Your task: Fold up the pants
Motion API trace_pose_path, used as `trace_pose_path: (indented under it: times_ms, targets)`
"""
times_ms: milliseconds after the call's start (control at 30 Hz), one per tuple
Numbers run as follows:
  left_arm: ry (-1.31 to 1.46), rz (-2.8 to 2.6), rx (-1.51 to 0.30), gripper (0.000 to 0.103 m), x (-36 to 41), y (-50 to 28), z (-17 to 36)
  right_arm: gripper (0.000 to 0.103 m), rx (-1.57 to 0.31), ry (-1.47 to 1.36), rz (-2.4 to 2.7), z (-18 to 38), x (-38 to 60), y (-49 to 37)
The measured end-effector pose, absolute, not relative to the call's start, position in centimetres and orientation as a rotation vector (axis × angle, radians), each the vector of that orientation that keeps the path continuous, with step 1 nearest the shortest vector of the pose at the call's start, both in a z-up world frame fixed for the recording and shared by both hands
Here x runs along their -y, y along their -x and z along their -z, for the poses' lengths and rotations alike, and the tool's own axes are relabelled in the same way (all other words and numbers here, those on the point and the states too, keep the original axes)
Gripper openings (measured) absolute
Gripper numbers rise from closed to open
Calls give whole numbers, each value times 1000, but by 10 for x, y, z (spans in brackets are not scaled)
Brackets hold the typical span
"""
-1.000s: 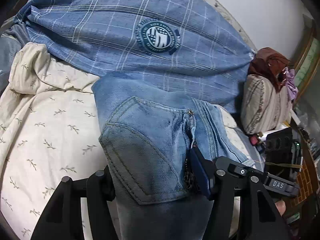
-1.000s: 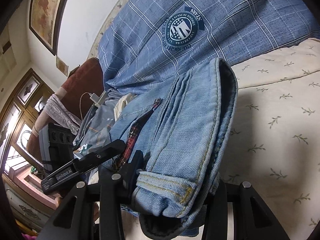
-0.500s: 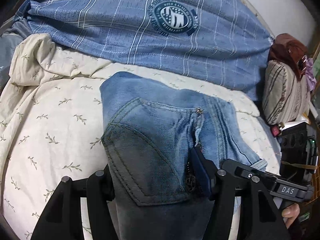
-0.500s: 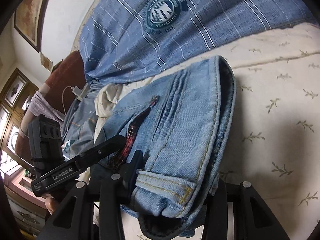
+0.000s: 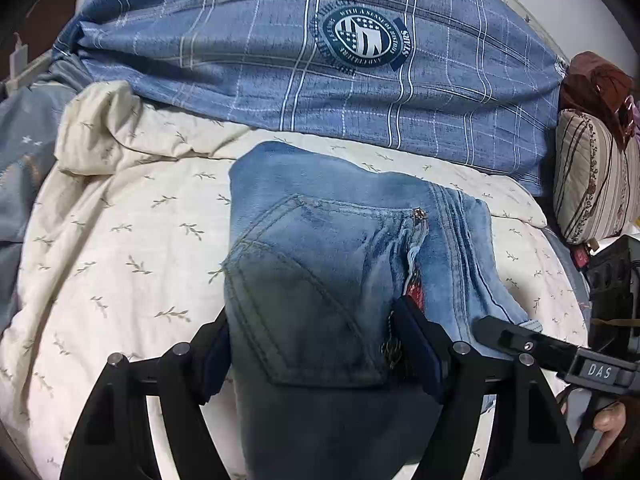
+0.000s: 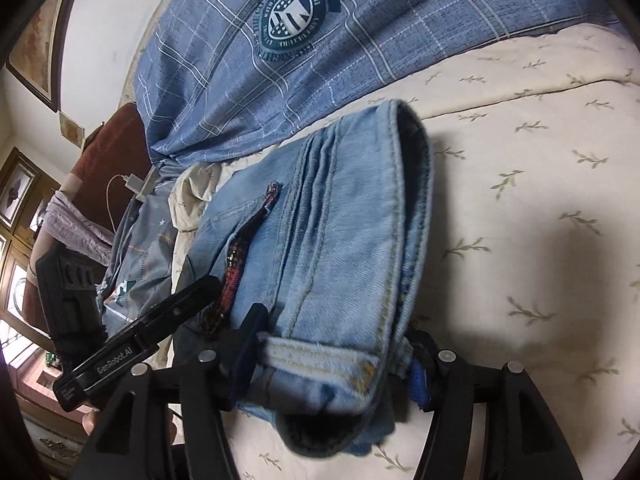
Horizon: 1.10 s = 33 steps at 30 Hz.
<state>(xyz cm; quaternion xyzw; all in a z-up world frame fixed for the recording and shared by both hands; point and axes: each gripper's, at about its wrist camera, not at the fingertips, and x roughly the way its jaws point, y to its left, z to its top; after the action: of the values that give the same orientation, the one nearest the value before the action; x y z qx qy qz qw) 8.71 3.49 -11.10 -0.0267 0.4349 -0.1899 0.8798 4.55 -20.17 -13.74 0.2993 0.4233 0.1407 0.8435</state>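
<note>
- Lying folded into a thick bundle on the cream leaf-print bedsheet, the jeans rest just in front of the blue plaid pillow, back pocket uppermost.
- The left gripper straddles the pocket end; its jaws are opening, denim still between them, and whether the pads still press cannot be told.
- The right gripper brackets the hem end of the stacked legs; its jaws are opening too, with cloth between them and the pads near or just off it.
- The denim looks heavy and fairly stiff for cloth: the layers hold a rounded fold edge rather than collapsing, so the bundle should probably stay put once let go.
- The material is not fragile or slippery; the weave should give the pads good purchase.
- For any further fold, the best holds are likely the doubled hem and the seamed pocket edge, pinching all layers together so inner ones do not slide out.
</note>
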Motion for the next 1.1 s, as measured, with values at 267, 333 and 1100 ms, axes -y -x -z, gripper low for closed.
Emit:
trace_pose_path:
  times_ms: [267,333,1100]
  targets:
    - [-42,302,-766,80,-31,-60,91,66,-832,-566,-263,116,214,-19]
    - [-97,277,-707,83,-28,-49,84,66,-815,-538,-245,110,216,-12]
    - [-243,100,-600,87,-29,41,61,67,-525,-321,-160,60,178,69]
